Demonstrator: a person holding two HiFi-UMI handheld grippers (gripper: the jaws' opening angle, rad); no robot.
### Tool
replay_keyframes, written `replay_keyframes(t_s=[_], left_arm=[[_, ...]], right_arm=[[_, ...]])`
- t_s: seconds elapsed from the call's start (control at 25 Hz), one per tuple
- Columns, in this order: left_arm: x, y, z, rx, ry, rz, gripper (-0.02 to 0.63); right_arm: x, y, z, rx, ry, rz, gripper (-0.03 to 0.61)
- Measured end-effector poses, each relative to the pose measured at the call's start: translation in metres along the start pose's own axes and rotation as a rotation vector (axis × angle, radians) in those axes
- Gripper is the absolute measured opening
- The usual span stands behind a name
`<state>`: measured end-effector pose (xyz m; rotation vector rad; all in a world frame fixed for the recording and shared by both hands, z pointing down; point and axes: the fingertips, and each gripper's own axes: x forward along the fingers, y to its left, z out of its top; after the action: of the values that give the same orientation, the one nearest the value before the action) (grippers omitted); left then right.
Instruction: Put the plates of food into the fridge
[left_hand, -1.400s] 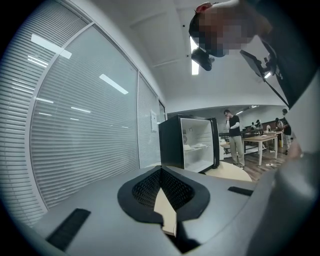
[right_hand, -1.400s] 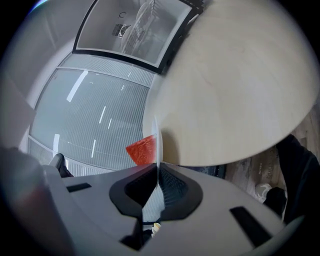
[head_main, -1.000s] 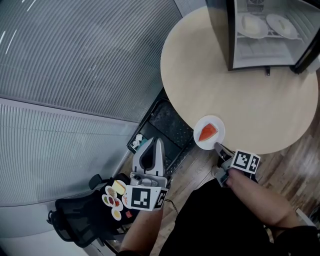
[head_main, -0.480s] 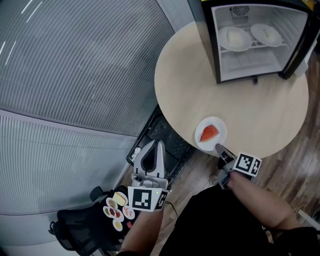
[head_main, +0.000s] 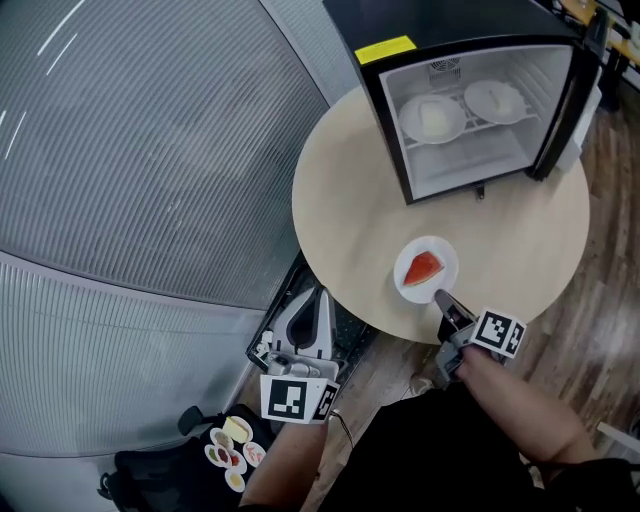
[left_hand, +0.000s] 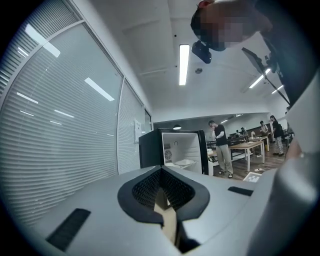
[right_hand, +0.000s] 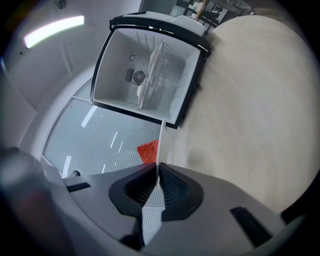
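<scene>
Plate (head_main: 449, 256) of red wedge (head_main: 421, 267), possibly watermelon, pinched at near rim by right gripper (head_main: 440, 297); open mini fridge (head_main: 440, 25) straight ahead across table (head_main: 340, 200); left gripper (head_main: 318, 293) closed, empty, farther back.

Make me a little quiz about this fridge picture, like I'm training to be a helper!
1. How many plates lie on the shelf inside the open fridge?
2. True or false: the left gripper is holding a plate.
3. The right gripper pinches the plate of red food by: A its rim; B the food; C nothing, it has let go.
Key: 1 two; 2 false, its jaws are shut on nothing; 3 A.
</scene>
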<state>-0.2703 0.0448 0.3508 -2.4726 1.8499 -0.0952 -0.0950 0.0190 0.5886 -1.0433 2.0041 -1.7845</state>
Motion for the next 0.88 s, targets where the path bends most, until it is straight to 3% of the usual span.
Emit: replay_keyframes(t_s=[0.56,0.88], left_arm=[[0.084,-0.040,0.021,-0.036,-0.035,-0.093,0.005],[0.138,-0.061,0.027,-0.056,-0.041,-0.134,0.005]], right_arm=[[-0.017,0.017,0.112,-0.053,-0.126,-0.019,0.020],[-0.013,0.025,0.172,0.000,-0.192,0.034,0.020]])
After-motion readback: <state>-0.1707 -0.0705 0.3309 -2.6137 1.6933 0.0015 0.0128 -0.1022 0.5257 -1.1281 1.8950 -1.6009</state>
